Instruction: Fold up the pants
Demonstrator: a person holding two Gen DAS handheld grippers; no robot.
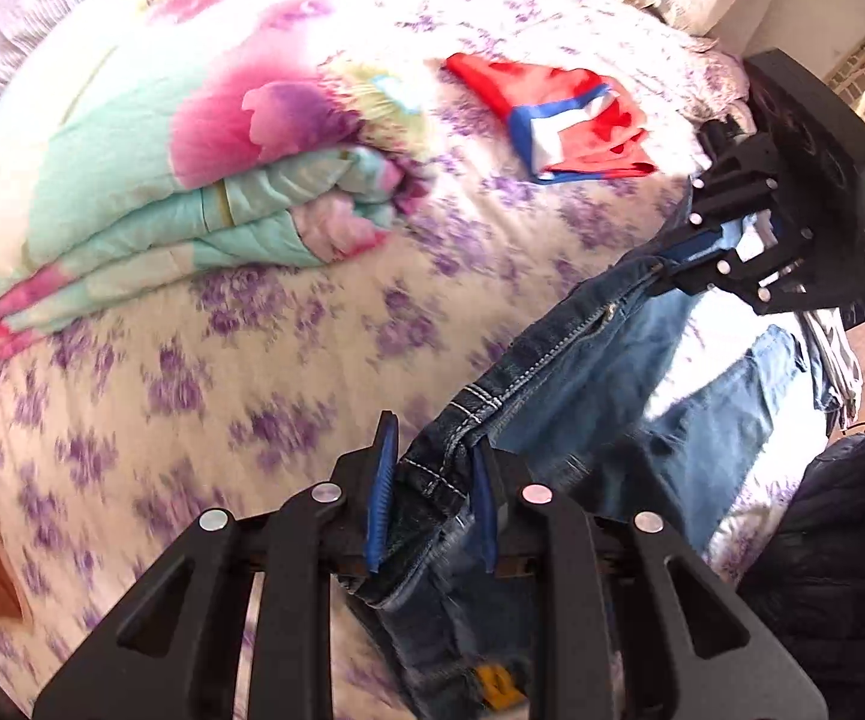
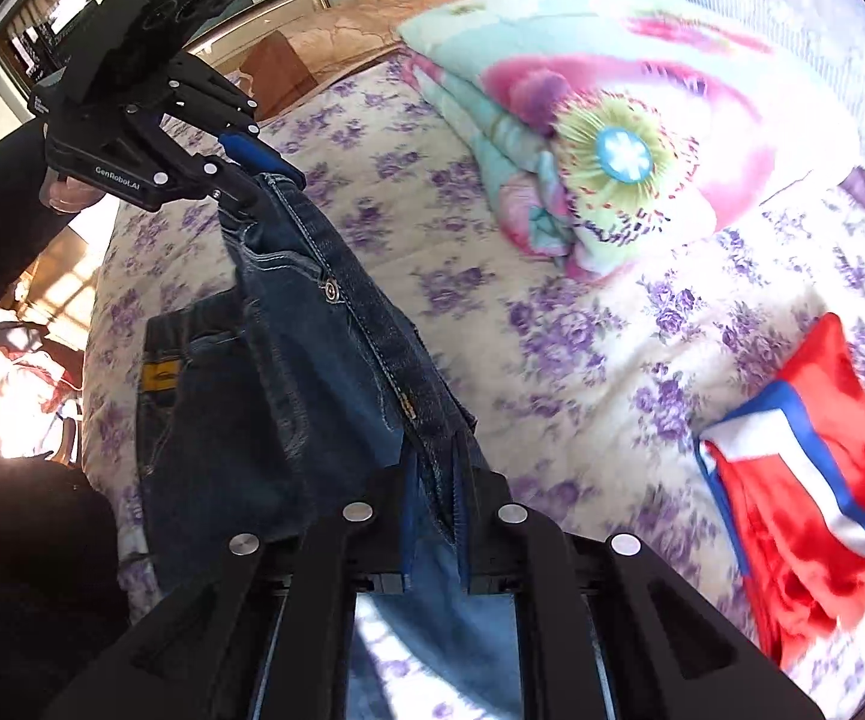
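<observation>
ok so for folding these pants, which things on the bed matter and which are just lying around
Part of the job:
- jeans, held up by the waistband over the bed
- left tongs, shut on the jeans
- right tongs, shut on the jeans

Just lying about:
- folded floral quilt
- red, white and blue cloth
- purple-flowered bedsheet underneath everything

Jeans point(image 1: 558, 372) legs cut off by frame edge; bedsheet point(image 1: 162, 396) print motion-blurred

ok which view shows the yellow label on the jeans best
The right wrist view: the yellow label sits clear by a pocket of the jeans. The left wrist view shows it blurred at the bottom edge.
</observation>
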